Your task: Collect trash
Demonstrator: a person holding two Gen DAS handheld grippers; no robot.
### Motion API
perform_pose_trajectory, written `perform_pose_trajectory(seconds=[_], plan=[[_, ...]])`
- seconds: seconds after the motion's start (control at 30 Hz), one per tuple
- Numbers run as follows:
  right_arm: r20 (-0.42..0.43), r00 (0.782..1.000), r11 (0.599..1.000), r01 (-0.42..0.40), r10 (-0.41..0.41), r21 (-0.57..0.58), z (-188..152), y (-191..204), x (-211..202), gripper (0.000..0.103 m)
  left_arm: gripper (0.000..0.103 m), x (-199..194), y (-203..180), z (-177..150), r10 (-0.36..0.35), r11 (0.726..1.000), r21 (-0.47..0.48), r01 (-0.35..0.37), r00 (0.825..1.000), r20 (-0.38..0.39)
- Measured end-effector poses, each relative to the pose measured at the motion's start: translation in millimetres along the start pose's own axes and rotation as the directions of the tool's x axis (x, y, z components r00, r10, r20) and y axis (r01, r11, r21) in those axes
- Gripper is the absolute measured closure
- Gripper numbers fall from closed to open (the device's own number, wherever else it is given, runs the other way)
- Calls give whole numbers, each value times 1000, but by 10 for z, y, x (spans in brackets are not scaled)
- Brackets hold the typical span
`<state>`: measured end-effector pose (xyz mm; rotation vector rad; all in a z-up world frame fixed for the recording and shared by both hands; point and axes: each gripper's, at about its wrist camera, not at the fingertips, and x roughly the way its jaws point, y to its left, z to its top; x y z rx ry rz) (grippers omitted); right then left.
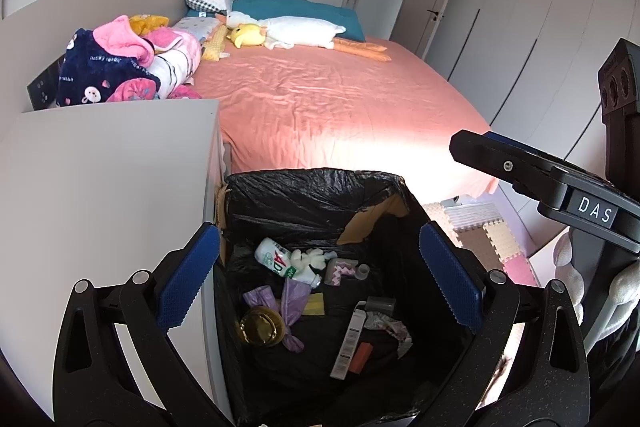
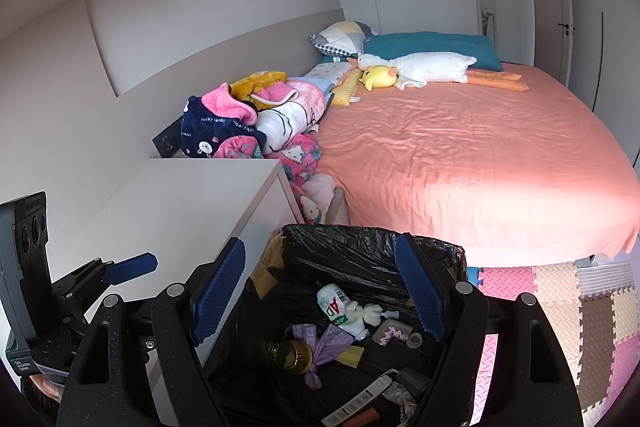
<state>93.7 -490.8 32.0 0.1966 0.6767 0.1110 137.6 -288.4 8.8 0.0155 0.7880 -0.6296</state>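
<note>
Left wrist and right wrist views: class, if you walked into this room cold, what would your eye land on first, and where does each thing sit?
The salmon-pink bed fills the middle of the room, with a long white goose plush lying across its head end. Below it, between the open fingers of the left gripper, a black-lined trash box holds a white bottle and other scraps. A heap of pink and navy blankets is piled beside the white cabinet.
</note>
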Motion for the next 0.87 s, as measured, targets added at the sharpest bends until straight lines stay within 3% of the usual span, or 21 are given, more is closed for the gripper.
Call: perform_pose_trajectory(seconds=[0.23, 0.87], plan=[[0, 1000, 1000, 2, -2, 1, 0, 5, 1, 25, 7, 3, -5, 8, 44, 999, -7, -44, 999, 10], [-3, 1000, 1000, 1, -1, 1, -12, -82, -4, 25, 7, 20, 24, 14, 27, 999, -19, -28, 1000, -3]])
